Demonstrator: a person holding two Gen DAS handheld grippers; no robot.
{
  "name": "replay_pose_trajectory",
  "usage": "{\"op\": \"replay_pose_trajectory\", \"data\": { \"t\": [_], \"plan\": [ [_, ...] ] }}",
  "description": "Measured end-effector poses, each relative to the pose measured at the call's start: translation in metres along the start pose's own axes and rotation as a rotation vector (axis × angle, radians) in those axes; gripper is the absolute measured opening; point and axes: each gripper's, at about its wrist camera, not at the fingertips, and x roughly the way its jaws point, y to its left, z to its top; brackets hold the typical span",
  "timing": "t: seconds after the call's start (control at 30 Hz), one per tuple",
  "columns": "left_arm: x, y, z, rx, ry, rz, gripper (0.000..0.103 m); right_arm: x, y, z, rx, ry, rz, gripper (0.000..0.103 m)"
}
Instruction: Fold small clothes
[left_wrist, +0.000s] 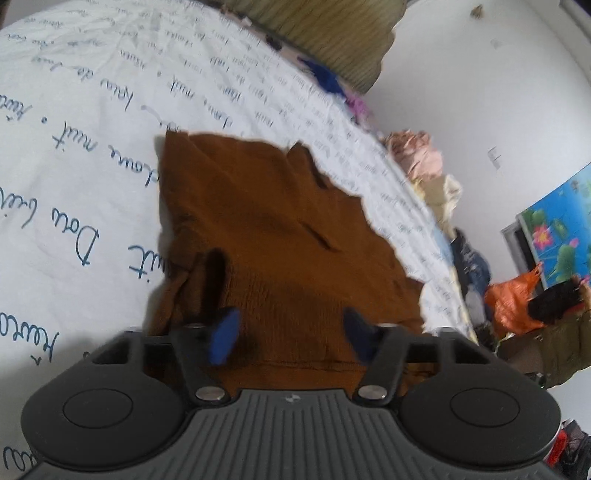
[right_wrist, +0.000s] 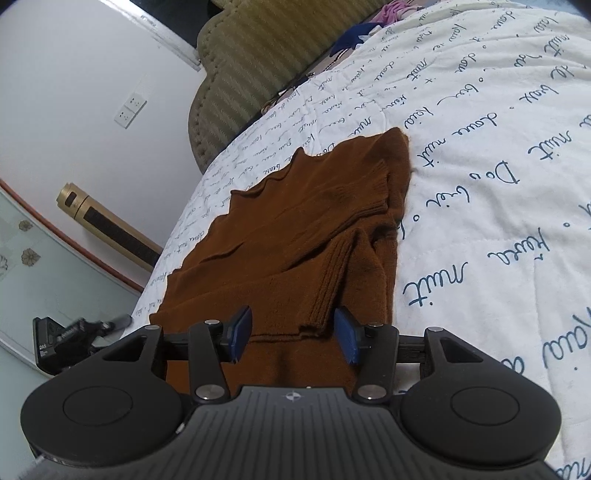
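The brown knit sweater (left_wrist: 266, 221) lies partly folded on the bed quilt (left_wrist: 74, 110). Both the left gripper (left_wrist: 288, 332) and right gripper (right_wrist: 293, 334) hover with jaws open, holding nothing. Best to pinch the near hem evenly at both corners.

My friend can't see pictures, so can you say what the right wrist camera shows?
A brown knit garment, partly folded with a ribbed sleeve laid across it, lies on a white quilt printed with blue handwriting. The right gripper sits at its near edge, blue pads apart, with the sleeve's cuff lying between them. Behind are a padded headboard and a white wall.
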Motion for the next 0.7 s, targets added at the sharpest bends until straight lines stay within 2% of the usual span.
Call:
{"op": "replay_pose_trajectory", "data": {
  "t": [0.1, 0.2, 0.3, 0.47, 0.7],
  "plan": [
    [0.009, 0.002, 0.0, 0.006, 0.023, 0.062, 0.043, 0.002, 0.0, 0.001, 0.024, -0.008, 0.003, 0.051],
    [0.004, 0.005, -0.001, 0.007, 0.008, 0.059, 0.045, 0.001, 0.001, 0.001, 0.026, -0.008, 0.011, 0.051],
    [-0.003, 0.005, 0.001, 0.02, -0.007, 0.091, 0.045, 0.001, 0.0, 0.001, 0.022, -0.003, 0.003, 0.051],
    [-0.002, 0.01, 0.004, 0.025, 0.016, 0.132, 0.045, 0.004, -0.003, -0.001, 0.039, -0.003, 0.005, 0.051],
    [0.006, 0.011, 0.004, 0.016, 0.026, 0.093, 0.045, 0.001, -0.003, -0.001, 0.054, -0.02, 0.002, 0.051]
  ]
}}
